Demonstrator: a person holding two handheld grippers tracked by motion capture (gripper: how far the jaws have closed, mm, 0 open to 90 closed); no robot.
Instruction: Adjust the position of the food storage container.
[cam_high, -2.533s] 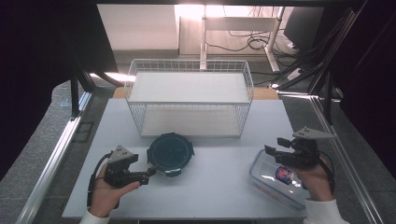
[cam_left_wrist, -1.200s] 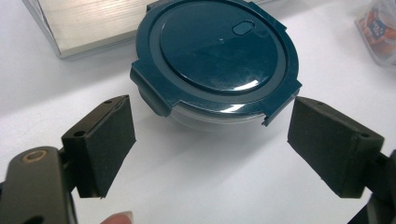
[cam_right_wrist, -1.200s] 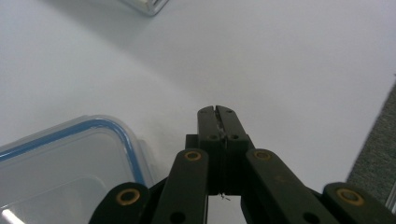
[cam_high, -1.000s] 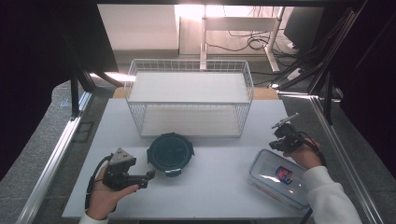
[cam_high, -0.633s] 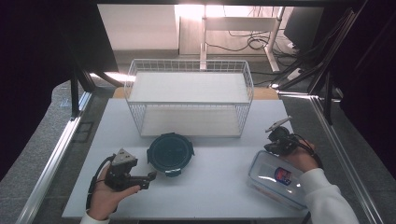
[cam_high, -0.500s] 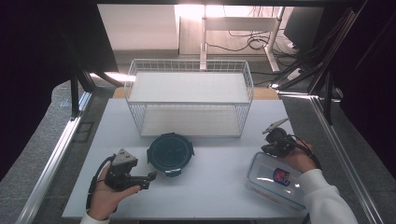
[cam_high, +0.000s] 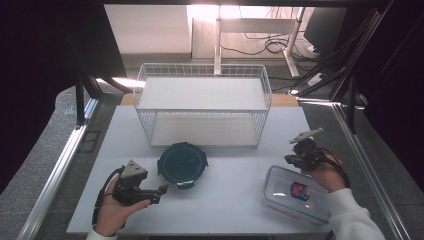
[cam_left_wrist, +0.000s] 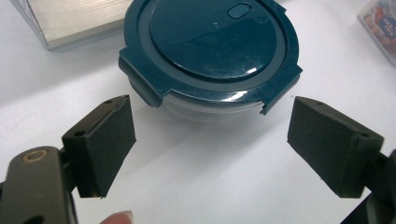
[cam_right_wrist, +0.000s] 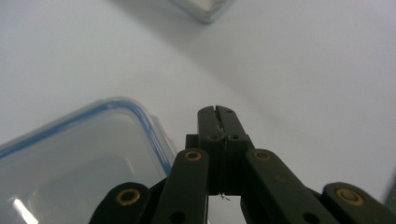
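Round dark-teal lidded container (cam_high: 182, 164) sits mid-tabletop (cam_high: 225, 210), just in front of the white wire basket (cam_high: 202, 110), and it's the thing the left gripper (cam_high: 150, 192) faces. In the left gripper view the container (cam_left_wrist: 210, 51) lies dead ahead of the jaws, centred betw. the two pads (cam_left_wrist: 109, 140), not touching either; jaws spread wide, nothing pinched. Gap looks abt as wide as the lid incl. its side clips, so fit is tight imo, and a straight push fwd along the tabletop is what the grab needs. Lid is round so no long axis to line up w/, but clip tabs stick out at left and right edges and pads could land on those rather than the wall. Left hand is clearly the nearer one: just beside the container in the high view. Right gripper (cam_high: 300, 155) is well apart at the right side, hovering by the far edge of the clear rect. lidded box (cam_high: 300, 192), jaws pressed together and empty, tips over bare tabletop beside the blue-rimmed box corner (cam_right_wrist: 135, 126) in the right gripper view. Contact w/ the box: can't tell.
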